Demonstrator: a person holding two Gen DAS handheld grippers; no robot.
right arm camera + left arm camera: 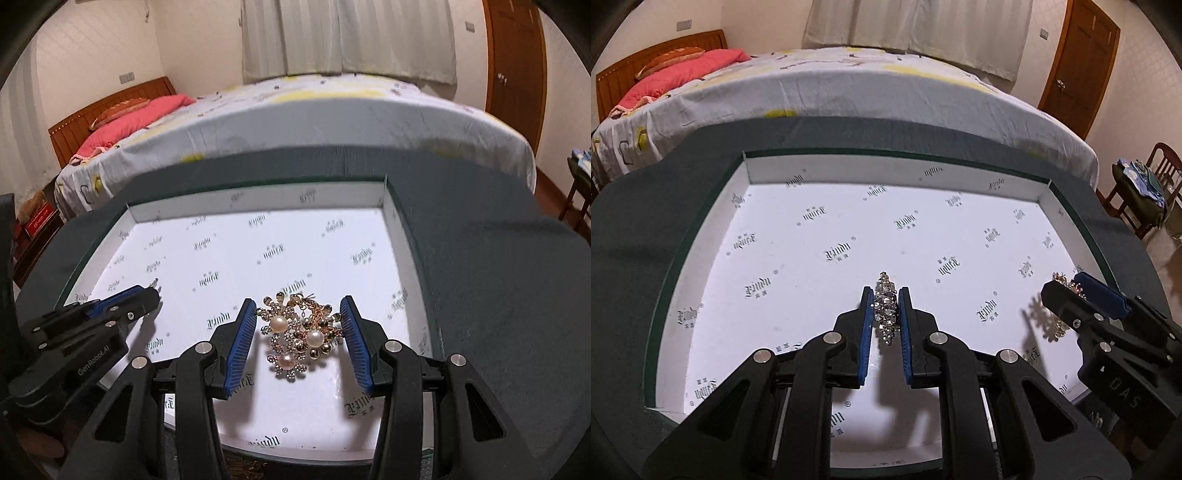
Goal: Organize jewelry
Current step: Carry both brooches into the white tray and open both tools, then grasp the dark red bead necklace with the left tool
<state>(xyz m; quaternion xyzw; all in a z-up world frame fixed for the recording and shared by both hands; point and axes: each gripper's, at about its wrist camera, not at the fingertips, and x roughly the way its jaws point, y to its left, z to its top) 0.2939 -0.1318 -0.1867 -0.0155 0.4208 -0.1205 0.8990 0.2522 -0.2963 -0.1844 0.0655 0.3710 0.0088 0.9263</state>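
Large white printed box [820,236], open-topped, on dark green cloth [639,236]. Inside box, toward its right wall: right gripper [298,321] spread wide around gold pearl brooch [299,334], not touching. Nearer box centre: left gripper [885,306] clamped on rhinestone piece [885,308], held edge-on.

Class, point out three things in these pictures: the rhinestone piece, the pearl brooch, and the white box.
rhinestone piece [885,306], left wrist view, on its middle stones.
pearl brooch [300,332], right wrist view, on its gold centre.
white box [897,173], left wrist view, on its far wall.
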